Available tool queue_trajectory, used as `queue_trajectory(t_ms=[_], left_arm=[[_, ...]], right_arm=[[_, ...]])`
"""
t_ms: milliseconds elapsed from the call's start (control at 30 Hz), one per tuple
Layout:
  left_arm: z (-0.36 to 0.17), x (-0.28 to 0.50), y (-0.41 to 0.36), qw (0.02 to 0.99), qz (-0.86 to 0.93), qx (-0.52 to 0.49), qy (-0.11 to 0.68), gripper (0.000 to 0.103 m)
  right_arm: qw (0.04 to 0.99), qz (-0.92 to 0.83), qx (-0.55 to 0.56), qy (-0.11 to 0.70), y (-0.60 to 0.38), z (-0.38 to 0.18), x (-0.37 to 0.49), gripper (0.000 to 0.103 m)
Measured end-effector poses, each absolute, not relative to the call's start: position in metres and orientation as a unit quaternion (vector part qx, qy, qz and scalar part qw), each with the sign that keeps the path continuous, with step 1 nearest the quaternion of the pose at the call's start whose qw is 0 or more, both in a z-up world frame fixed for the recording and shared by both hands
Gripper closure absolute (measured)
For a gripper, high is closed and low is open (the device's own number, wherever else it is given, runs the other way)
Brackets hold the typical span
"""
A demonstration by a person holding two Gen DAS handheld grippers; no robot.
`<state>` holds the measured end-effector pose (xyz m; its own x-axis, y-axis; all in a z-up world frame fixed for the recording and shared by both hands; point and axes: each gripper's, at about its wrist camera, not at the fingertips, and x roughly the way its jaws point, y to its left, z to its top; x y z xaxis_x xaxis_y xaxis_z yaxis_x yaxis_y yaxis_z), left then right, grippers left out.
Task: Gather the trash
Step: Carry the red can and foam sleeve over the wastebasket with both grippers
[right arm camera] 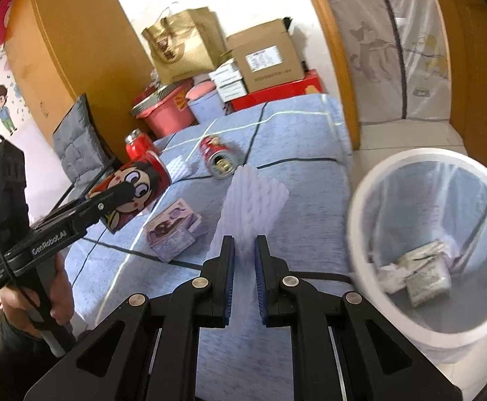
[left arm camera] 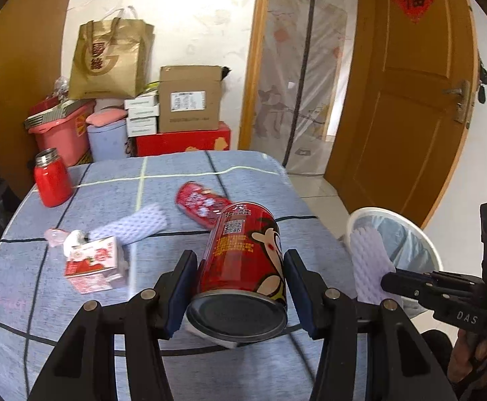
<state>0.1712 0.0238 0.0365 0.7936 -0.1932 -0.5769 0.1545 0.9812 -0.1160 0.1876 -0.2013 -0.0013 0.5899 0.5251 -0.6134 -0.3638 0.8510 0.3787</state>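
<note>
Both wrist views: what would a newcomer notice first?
First, the red cartoon can clamped in the left tool, lifted over the blue checked tablecloth. Next, the white foam net sleeve pinched in the right tool, close beside the white lined trash bin, which stands on the floor at the table's right edge. Still lying on the cloth: a second red can, a strawberry carton and another foam sleeve.

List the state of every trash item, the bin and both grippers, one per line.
left gripper: shut on the cartoon can, lifted off the table
right gripper: shut on a white foam net
second can: lying on its side
pink carton: on the table, crumpled
second foam net: lying flat
bin: lined, holding some trash
red flask: upright
</note>
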Motion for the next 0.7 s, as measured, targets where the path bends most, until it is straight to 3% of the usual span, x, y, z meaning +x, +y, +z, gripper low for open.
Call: queue_trajectory(t_ms=[700], left_arm=[[0.04,0.194,-0.115,0.93,-0.203,-0.015,0.305,0.049]], right_arm=[[0.926,0.098,0.168,0.325,-0.37,0.019,0.17,0.091]])
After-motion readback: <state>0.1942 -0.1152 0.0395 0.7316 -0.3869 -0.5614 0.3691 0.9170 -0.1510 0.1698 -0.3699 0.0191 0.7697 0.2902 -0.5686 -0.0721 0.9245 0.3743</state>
